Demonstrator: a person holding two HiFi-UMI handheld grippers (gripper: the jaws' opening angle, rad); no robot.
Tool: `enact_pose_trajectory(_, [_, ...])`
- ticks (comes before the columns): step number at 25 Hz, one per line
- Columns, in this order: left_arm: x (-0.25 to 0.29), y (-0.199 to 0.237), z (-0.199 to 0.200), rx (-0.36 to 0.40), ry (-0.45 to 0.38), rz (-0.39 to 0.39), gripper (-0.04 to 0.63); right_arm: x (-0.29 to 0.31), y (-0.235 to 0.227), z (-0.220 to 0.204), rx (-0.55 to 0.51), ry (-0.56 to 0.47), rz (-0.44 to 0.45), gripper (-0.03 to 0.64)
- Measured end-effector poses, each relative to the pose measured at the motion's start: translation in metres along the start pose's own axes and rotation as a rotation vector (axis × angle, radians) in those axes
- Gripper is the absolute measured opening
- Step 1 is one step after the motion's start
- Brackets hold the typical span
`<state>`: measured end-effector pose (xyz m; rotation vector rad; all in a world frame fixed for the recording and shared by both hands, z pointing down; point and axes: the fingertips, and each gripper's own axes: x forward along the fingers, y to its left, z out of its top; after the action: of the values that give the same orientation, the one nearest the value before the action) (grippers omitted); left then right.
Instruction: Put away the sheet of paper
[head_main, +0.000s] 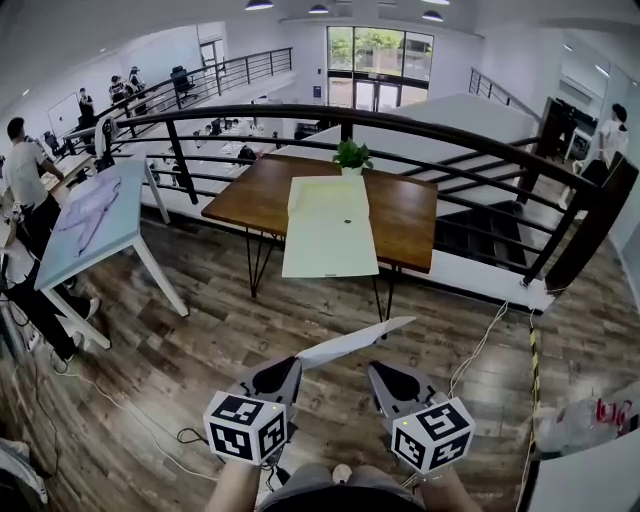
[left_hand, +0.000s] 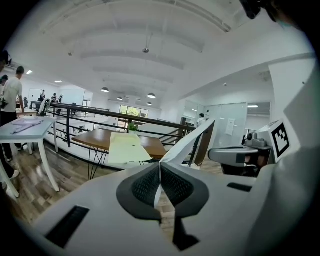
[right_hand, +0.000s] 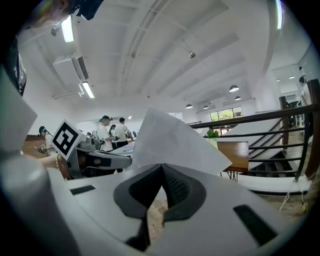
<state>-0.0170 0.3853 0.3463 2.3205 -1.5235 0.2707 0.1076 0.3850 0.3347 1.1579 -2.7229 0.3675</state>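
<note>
Two clamped tools: we hold the sheet of paper (head_main: 352, 342) between left gripper (head_main: 293, 365) and right gripper (head_main: 379, 369), both pinching it.

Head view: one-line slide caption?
Left tongs and right tongs pinch a sheet of paper over the wood floor, facing a brown table bearing a pale folder and potted plant.
</note>
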Motion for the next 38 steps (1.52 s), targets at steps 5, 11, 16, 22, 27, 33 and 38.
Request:
enact_pose_trajectory(5, [0.011, -0.007, 0.001, -0.005, -0.009, -0.008, 0.018, -0.001, -0.004, -0.001, -0.007, 0.003, 0.029, 0.026])
enact_pose_trajectory(11, [0.023, -0.016, -0.003, 0.005, 0.002, 0.002, 0.018, -0.003, -0.014, -0.008, 0.029, 0.013, 0.073, 0.026])
enact_pose_trajectory(16, [0.034, -0.012, -0.003, 0.002, 0.009, 0.006, 0.018, 0.005, -0.026, -0.012, 0.075, -0.006, 0.057, 0.026])
enact_pose_trajectory(22, [0.06, 0.018, 0.012, -0.011, 0.005, -0.001, 0.018, 0.043, -0.041, -0.011, 0.105, 0.018, 0.064, 0.026])
enact_pose_trajectory(27, [0.1, 0.053, 0.03, 0.01, 0.029, -0.03, 0.018, 0.096, -0.062, 0.006, 0.114, 0.011, 0.064, 0.026])
enact_pose_trajectory(33, [0.142, 0.112, 0.07, 0.01, 0.018, -0.046, 0.018, 0.17, -0.078, 0.033, 0.118, 0.005, 0.069, 0.026])
enact_pose_trajectory(38, [0.176, 0.155, 0.103, 0.019, -0.004, -0.081, 0.018, 0.223, -0.093, 0.051, 0.113, -0.005, 0.044, 0.026])
